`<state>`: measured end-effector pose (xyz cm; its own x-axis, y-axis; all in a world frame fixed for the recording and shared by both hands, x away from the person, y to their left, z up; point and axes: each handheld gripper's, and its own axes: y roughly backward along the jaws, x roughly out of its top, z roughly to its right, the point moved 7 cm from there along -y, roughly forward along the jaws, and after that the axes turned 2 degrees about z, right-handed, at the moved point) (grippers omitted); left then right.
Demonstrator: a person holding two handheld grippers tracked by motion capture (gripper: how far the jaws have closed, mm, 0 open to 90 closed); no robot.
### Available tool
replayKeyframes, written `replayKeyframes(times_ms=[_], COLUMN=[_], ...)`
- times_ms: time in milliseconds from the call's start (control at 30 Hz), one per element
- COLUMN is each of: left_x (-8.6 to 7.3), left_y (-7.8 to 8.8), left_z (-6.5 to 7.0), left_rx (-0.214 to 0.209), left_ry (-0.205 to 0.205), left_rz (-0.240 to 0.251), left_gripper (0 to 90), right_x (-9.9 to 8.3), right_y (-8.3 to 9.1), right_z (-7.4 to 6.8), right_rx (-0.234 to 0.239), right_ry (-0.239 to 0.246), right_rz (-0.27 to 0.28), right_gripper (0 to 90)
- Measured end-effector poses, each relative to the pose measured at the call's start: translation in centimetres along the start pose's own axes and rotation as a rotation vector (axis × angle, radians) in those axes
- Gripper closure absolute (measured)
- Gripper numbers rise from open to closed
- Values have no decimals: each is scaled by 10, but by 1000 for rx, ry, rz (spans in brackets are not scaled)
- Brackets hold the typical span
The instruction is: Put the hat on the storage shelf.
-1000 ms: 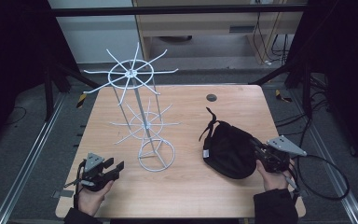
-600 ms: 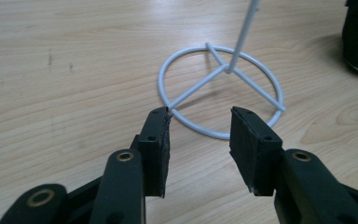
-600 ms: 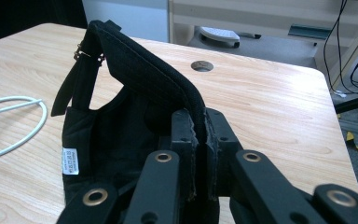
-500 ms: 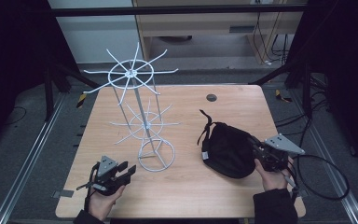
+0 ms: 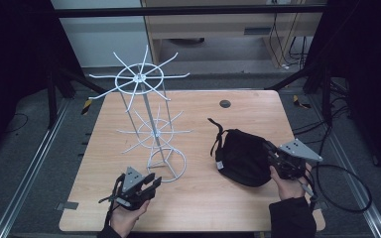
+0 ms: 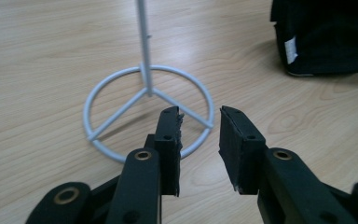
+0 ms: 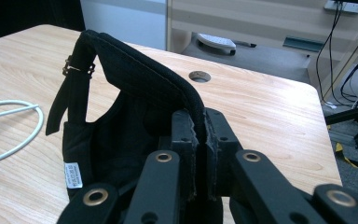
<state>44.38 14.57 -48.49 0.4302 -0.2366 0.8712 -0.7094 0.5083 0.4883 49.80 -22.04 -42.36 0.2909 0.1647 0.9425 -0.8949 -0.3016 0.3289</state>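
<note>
A white wire stand [image 5: 149, 115] with spoked tiers rises from a ring base [image 5: 167, 164] on the wooden table [image 5: 248, 111]. My left gripper [image 5: 153, 181] sits low just left of that ring base [image 6: 88, 116]. Its jaws have just been closing but stand open, with nothing between them [image 6: 200, 127]. A black cap [image 5: 242, 156] with a buckled strap lies at the right. My right gripper [image 5: 271, 151] is shut on the cap's edge [image 7: 135, 79], which is pinched between its pads [image 7: 200, 133]. The cap [image 6: 326, 37] also shows beyond the ring in the left gripper view.
A round cable hole [image 5: 224, 103] sits in the table near its far edge. The right gripper's cable [image 5: 349, 196] loops off the table's right side. A shelf unit [image 5: 213, 27] stands behind the table. Bare wood lies between the stand and the cap.
My left gripper has slid right along the table's front toward the stand's ring base, and its jaws have narrowed. The right gripper and the cap have stayed put.
</note>
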Motion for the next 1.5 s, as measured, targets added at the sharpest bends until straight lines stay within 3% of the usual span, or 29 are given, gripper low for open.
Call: replayKeyframes(times_ms=[200,367,467,567,900,1300,1433,1500], left_x=[2,2,3,6,20,25,25,27], left_y=[-15,-38,-45,-55,-103,-133,-141,-148], left_z=[21,39,45,53,80,89,89,90], left_rx=[-28,-40,-50,-54,-90,-105,-105,-102], left_ry=[-38,-80,-79,-105,-104,-68,-87,-63], left_rz=[-17,-30,-29,-39,-33,-32,-47,-46], left_gripper=[738,785,794,809,867,896,896,896], right_x=[4,4,4,4,6,5,6,8], right_y=[3,3,3,3,2,-2,-1,0], right_z=[-1,-3,-4,-5,-14,-20,-22,-26], right_rx=[1,3,7,12,37,58,72,96], right_ry=[8,14,13,16,32,30,33,29], right_rz=[10,10,12,13,20,19,26,37], right_gripper=[841,841,841,841,841,842,841,841])
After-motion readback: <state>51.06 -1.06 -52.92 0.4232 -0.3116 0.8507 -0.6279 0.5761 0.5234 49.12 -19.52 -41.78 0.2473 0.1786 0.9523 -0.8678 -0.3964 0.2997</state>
